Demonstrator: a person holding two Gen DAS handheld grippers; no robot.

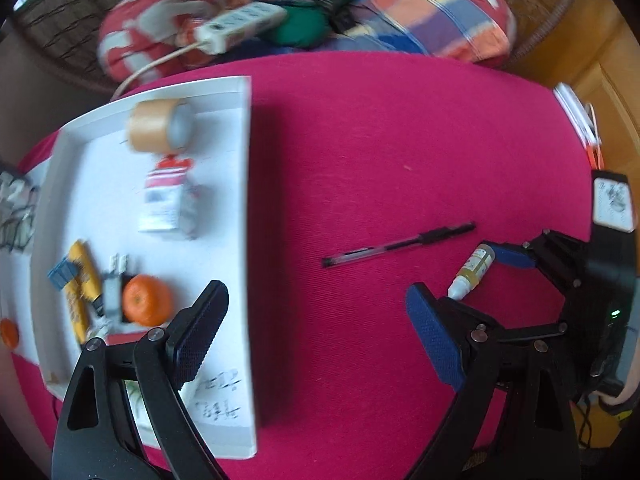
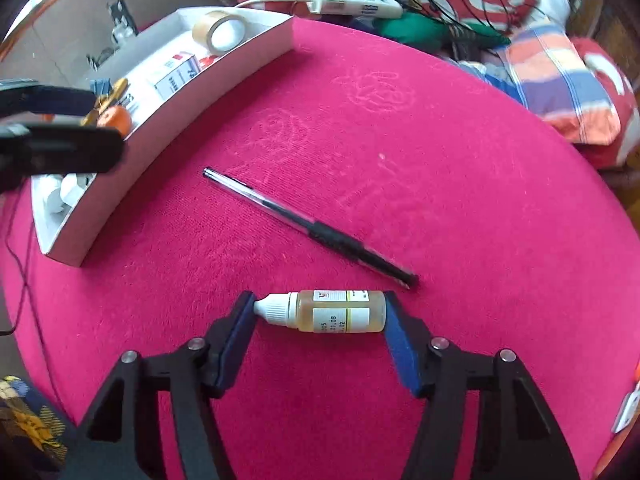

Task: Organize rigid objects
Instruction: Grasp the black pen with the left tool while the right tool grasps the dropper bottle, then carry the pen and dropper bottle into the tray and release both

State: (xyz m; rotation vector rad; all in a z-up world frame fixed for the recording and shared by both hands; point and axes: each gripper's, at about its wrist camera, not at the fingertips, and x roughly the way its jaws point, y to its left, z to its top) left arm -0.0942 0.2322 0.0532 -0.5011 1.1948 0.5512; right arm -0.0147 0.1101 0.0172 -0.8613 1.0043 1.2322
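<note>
A small dropper bottle (image 2: 324, 312) of yellow liquid lies on its side on the pink cloth (image 2: 440, 160). My right gripper (image 2: 320, 314) is shut on it lengthwise, one blue pad on the white cap and the other on the base. Just beyond it lies a black pen (image 2: 308, 224), also seen in the left wrist view (image 1: 400, 244). The left gripper (image 1: 316, 300) hangs open and empty over the right rim of the white tray (image 1: 246, 200). In the tray are a tape roll (image 1: 160, 126), a small box (image 1: 166, 196), an orange (image 1: 146, 300) and a yellow tube (image 1: 80, 284).
A white power strip (image 1: 240, 26) with cables lies on patterned cushions (image 1: 440, 8) past the far edge of the round table. A second orange (image 1: 8, 332) sits left of the tray. Papers (image 1: 576, 116) lie at the right edge.
</note>
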